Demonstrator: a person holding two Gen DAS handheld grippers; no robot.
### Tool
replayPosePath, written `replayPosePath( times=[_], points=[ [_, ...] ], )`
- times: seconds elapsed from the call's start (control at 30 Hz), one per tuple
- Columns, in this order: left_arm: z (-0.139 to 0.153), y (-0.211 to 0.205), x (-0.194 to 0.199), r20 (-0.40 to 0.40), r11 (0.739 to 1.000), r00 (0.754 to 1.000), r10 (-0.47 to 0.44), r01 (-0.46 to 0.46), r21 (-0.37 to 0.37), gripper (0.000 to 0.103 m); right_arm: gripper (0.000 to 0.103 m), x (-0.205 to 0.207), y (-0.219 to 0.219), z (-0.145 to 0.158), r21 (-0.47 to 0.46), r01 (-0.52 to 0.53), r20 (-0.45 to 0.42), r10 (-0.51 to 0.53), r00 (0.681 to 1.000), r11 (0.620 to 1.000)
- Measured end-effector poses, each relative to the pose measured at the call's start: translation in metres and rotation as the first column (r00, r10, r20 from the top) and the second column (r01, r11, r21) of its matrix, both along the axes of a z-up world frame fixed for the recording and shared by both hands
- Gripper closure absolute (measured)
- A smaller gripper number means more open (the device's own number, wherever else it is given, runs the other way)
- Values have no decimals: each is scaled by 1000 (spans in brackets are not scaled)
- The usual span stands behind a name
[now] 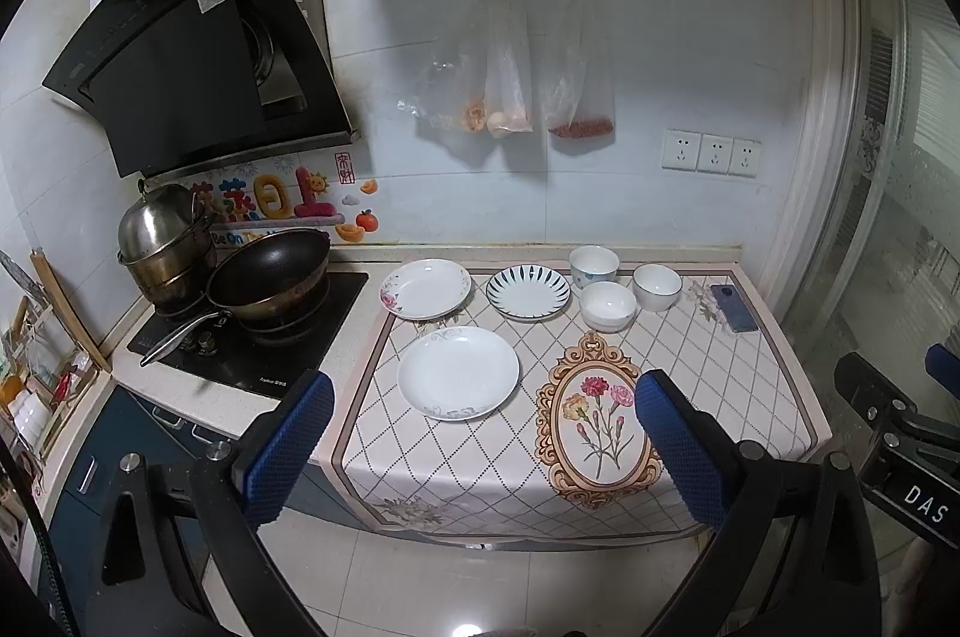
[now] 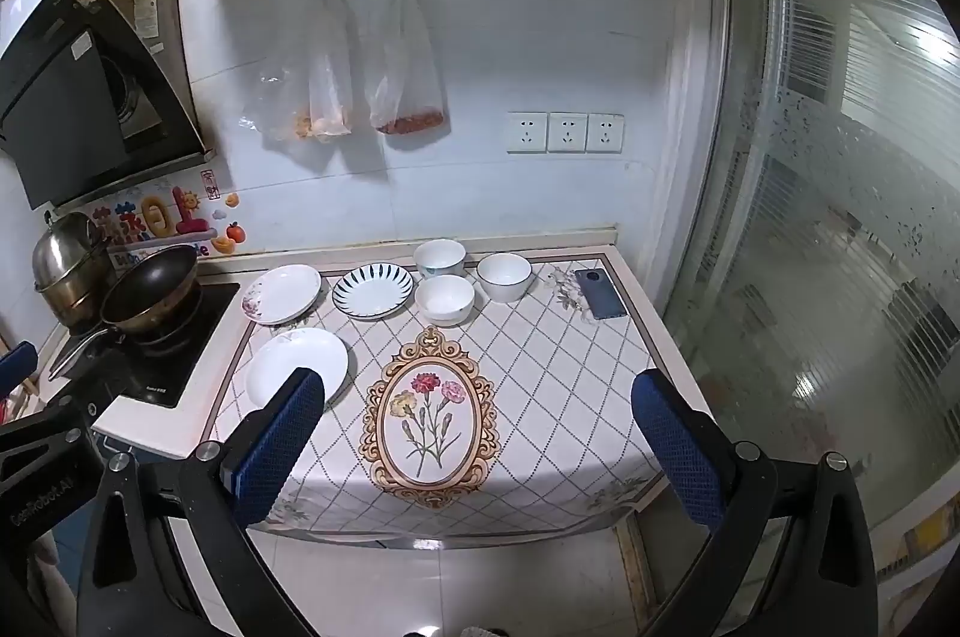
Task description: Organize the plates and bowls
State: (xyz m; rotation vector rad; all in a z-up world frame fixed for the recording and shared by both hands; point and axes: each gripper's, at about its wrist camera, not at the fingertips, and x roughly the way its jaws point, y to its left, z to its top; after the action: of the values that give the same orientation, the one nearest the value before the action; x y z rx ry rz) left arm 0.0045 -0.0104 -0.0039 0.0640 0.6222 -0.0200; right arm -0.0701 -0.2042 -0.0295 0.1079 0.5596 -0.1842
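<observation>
Both held back from the desk (image 1: pixel 780 397), well apart from the dishes: left hand-held gripper (image 1: pixel 483 448) wide and holding nothing, right hand-held gripper (image 2: pixel 477 448) wide and holding nothing. On the patterned cloth (image 2: pixel 540 367): plain white plate (image 1: pixel 458 372) nearest, flowered plate (image 1: pixel 425 288) and striped plate (image 1: pixel 528 291) behind, three bowls (image 1: pixel 607 306) clustered beside, phone (image 1: pixel 734 308) at far right.

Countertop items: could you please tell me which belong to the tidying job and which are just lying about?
Job: white floral-rimmed plate; blue-striped plate; plain white plate; three white bowls.
Lying about: dark blue phone; black wok; steel pot.
</observation>
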Motion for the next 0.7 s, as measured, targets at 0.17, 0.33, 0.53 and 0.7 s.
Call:
replayPosePath(
  times=[0.17,0.33,0.53,0.7],
  points=[
    [1,0,-1,-3,1000,1000,-2,2,-1,0,0,2,0,-1,3,6,-8,-6,1000,1000],
    [-1,-1,0,-2,1000,1000,-3,3,0,0,0,3,-1,-2,6,8,-10,-8,1000,1000],
    [0,0,0,-5,1000,1000,-2,2,-4,0,0,3,-1,-2,5,7,-10,-7,1000,1000],
    [-1,-1,1,-4,1000,1000,-3,3,-4,0,0,3,-1,-3,5,7,-9,-7,1000,1000]
  ],
)
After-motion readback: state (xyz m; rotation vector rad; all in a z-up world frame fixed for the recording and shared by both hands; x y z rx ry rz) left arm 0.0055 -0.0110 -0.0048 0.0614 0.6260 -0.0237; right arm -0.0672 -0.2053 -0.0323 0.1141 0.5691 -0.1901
